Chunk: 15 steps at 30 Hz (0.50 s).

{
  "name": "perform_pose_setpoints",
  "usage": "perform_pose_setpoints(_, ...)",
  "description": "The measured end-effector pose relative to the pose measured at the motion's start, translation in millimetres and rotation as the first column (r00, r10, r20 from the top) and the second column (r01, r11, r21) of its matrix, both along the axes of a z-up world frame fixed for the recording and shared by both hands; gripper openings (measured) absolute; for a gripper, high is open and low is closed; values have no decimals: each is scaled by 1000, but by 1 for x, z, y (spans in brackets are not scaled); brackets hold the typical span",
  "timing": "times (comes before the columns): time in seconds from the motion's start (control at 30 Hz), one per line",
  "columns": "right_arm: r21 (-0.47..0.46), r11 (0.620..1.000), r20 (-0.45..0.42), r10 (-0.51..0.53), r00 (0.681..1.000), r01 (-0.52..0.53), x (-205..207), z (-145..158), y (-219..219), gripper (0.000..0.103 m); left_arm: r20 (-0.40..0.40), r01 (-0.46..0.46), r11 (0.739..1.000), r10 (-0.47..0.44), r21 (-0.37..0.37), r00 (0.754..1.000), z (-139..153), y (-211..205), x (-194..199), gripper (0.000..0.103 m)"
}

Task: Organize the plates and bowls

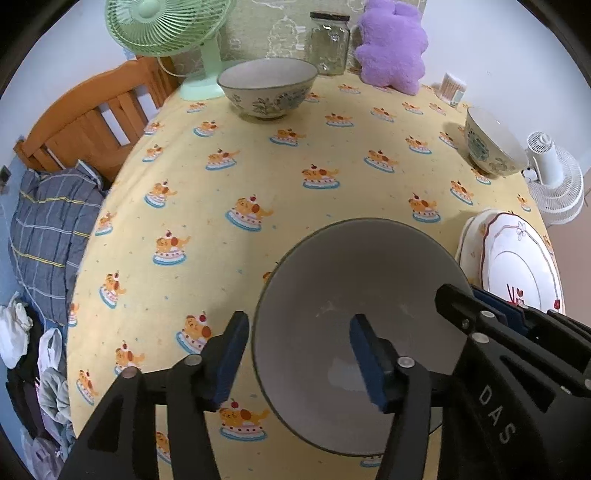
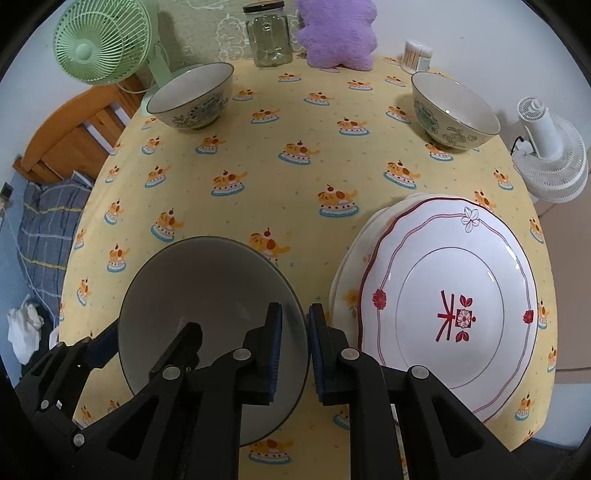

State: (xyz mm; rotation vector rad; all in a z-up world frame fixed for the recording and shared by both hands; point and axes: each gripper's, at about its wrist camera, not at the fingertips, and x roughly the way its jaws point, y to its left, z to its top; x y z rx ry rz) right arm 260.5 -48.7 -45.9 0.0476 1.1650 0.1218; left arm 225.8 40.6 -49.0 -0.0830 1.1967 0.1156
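A white bowl point(image 1: 354, 295) point(image 2: 207, 291) sits near the table's front edge. My left gripper point(image 1: 297, 360) is open, its jaws astride the bowl's left rim, one finger outside and one inside. My right gripper point(image 2: 295, 350) is shut on the bowl's right rim; it also shows in the left wrist view point(image 1: 491, 314). A stack of white plates point(image 2: 443, 295) point(image 1: 517, 258), the top one with red trim, lies right of the bowl. A patterned bowl point(image 1: 267, 86) point(image 2: 192, 98) stands at the back left, another point(image 1: 493, 142) point(image 2: 454, 110) at the back right.
The table wears a yellow cloth point(image 1: 295, 166). At the back stand a green fan point(image 1: 166, 33), a glass jar point(image 1: 328, 44), a purple plush point(image 1: 391, 44) and a cotton-swab tub point(image 1: 452, 86). A white fan point(image 2: 550, 147) stands off the right edge, a wooden chair point(image 1: 92, 114) at left.
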Motion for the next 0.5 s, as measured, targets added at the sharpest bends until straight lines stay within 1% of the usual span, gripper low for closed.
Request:
perform_pose_setpoints(0.17, 47, 999, 3, 12, 1000, -12, 1, 6, -7, 18, 20, -45, 999, 45, -2, 999, 8, 5, -4, 65)
perform_pose_setpoints(0.27, 81, 995, 11, 58, 998, -58, 1, 11, -9, 18, 28, -53, 999, 53, 3, 998, 14, 5, -5, 66)
perform_pose_setpoints(0.33, 84, 993, 6, 83, 997, -83, 2, 12, -10, 18, 22, -56, 998, 56, 6, 998, 16, 3, -6, 66)
perform_pose_setpoints(0.4, 85, 990, 23, 109, 994, -111, 1, 17, -11, 19, 27, -70, 998, 70, -2, 997, 19, 3, -8, 66)
perform_pose_setpoints(0.5, 93, 984, 62, 149, 987, -155, -2, 28, -11, 19, 57, -88, 996, 88, -4, 994, 29, 0, -10, 66)
